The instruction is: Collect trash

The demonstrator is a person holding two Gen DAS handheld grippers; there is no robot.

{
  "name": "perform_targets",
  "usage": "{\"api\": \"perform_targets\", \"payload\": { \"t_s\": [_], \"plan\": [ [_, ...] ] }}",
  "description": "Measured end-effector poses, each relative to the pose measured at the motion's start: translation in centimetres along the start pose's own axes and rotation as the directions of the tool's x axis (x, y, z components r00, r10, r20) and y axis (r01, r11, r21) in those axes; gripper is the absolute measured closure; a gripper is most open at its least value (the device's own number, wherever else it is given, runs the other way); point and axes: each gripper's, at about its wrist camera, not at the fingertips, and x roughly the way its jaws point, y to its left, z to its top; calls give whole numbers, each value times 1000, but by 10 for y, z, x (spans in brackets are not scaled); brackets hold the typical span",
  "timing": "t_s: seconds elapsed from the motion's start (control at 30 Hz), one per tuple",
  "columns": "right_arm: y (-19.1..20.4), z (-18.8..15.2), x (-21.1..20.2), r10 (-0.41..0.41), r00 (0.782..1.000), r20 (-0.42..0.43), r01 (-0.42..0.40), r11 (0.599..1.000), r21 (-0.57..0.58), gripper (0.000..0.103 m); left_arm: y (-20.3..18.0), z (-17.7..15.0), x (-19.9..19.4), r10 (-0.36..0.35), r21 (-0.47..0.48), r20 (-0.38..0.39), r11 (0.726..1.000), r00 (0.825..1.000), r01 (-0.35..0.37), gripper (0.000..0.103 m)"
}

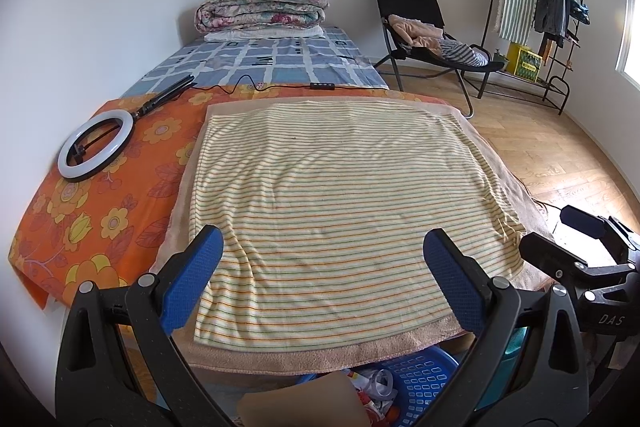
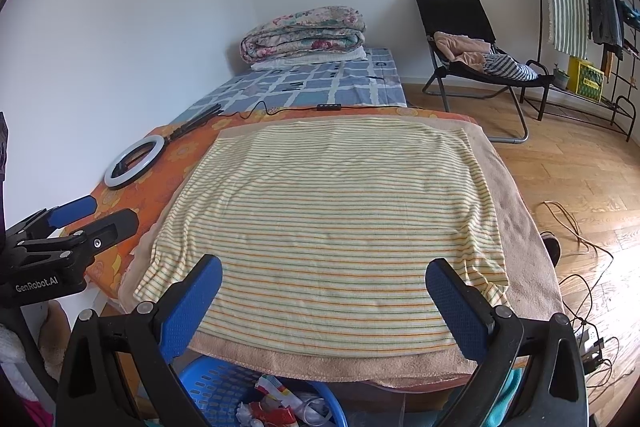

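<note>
The bed [image 1: 100,211] carries a striped towel [image 1: 340,195] with no trash visible on it. Below its near edge, the blue basket [image 2: 216,383] already holds wrappers [image 2: 276,411]. The left claw [image 1: 324,283] and right claw [image 2: 324,287] are wide and empty; the task seems nearly done.

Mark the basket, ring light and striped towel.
basket [image 2: 216,383]: right wrist view, blue slotted wall.
ring light [image 1: 95,143]: left wrist view, white ring's right side.
striped towel [image 1: 340,195]: left wrist view, middle of cloth.

Left gripper [image 1: 322,281]: we hold it level, fingers [image 1: 191,279] spread wide, nothing between them.
Right gripper [image 2: 324,303]: alongside, fingers [image 2: 456,307] equally wide apart, empty.
</note>
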Motion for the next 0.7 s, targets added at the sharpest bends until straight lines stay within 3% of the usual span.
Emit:
{"api": "perform_targets", "payload": {
  "t_s": [0.7],
  "plan": [
    [0,1,6,4,1000,-9,-4,1000,-7,0,16,-11,4,18,9,-2,1000,1000,-18,1]
  ]
}}
